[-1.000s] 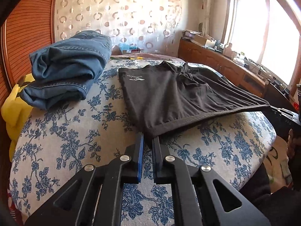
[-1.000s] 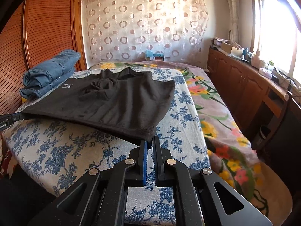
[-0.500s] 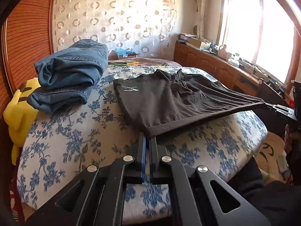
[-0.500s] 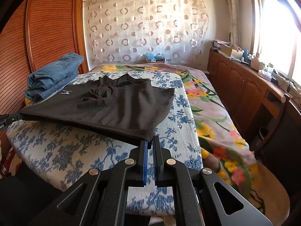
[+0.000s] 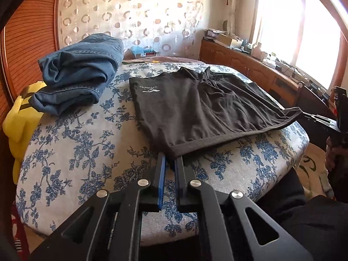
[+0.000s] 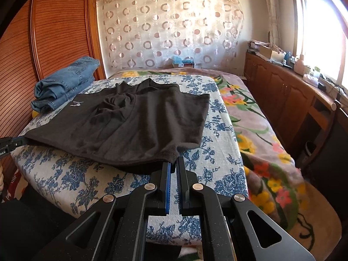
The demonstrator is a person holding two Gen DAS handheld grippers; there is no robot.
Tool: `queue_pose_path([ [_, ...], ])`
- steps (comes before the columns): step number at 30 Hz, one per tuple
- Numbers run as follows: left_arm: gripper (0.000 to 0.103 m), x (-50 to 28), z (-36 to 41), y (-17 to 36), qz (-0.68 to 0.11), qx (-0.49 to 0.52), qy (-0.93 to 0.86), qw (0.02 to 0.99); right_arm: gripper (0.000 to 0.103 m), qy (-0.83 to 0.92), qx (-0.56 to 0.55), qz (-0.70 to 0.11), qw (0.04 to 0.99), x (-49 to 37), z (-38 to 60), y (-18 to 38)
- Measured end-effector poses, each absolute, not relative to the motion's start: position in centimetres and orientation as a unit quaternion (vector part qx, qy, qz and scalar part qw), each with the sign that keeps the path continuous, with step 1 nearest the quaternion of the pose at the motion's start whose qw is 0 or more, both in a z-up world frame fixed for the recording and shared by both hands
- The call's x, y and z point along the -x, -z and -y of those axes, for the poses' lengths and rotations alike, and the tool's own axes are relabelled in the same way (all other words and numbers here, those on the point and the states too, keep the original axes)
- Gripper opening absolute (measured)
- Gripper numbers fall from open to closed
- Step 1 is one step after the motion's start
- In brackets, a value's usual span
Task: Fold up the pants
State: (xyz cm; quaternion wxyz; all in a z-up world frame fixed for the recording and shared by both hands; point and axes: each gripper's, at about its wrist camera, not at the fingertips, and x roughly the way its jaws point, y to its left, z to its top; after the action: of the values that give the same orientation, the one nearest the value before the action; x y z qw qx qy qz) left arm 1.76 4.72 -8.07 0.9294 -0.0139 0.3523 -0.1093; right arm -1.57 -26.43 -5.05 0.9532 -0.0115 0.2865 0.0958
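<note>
**Black pants held at two hem corners over the bed**

The black pants lie spread flat on the blue-flowered bedspread, a small white logo near their far left corner. Their near hem runs along the edge of the bed, stretched between the two tools. The left tool is clenched on the hem's left corner, the cloth pinched between its blue pads. The right tool is clenched on the hem's right corner, where the fabric bunches at the fingertips. In the left view the right tool shows at the far end of the hem, a hand below it.

Left of the pants, apart from them, sits a pile of folded jeans, with something yellow beside it at the bed's edge. A floral blanket covers the bed to the right. Behind stand a ring-patterned curtain, wooden cabinets under a bright window, and a slatted wooden door.
</note>
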Motion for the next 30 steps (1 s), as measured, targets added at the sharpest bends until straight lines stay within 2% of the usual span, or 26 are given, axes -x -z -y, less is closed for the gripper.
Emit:
queue_pose_path([
  [4,0.019,-1.4,-5.3,7.7,-0.351,0.013,0.103,0.931,0.005,-0.092,0.007,-0.288,0.953,1.6,26.8,5.3],
  [8,0.044,-1.4,-6.2,7.6,-0.349,0.015,0.090,0.933,0.005,-0.089,0.007,-0.291,0.952,1.7,26.8,5.5],
  [10,0.047,-1.7,-6.7,7.7,-0.351,0.018,0.084,0.932,0.005,-0.089,0.006,-0.291,0.952,1.8,26.7,5.4],
  [11,0.052,-2.0,-7.0,7.8,-0.355,0.018,0.080,0.931,0.005,-0.089,0.007,-0.291,0.952,1.8,26.7,5.4],
  [14,0.077,-2.4,-7.6,8.1,-0.355,0.010,0.061,0.933,0.005,-0.089,0.007,-0.291,0.953,1.8,26.8,5.4],
  [15,0.080,-2.5,-7.8,8.2,-0.356,0.009,0.058,0.933,0.005,-0.089,0.006,-0.290,0.953,1.8,26.7,5.3],
  [30,0.081,-5.4,-7.5,9.1,-0.369,0.004,0.063,0.927,0.005,-0.104,0.012,-0.278,0.955,1.1,25.7,4.0],
])
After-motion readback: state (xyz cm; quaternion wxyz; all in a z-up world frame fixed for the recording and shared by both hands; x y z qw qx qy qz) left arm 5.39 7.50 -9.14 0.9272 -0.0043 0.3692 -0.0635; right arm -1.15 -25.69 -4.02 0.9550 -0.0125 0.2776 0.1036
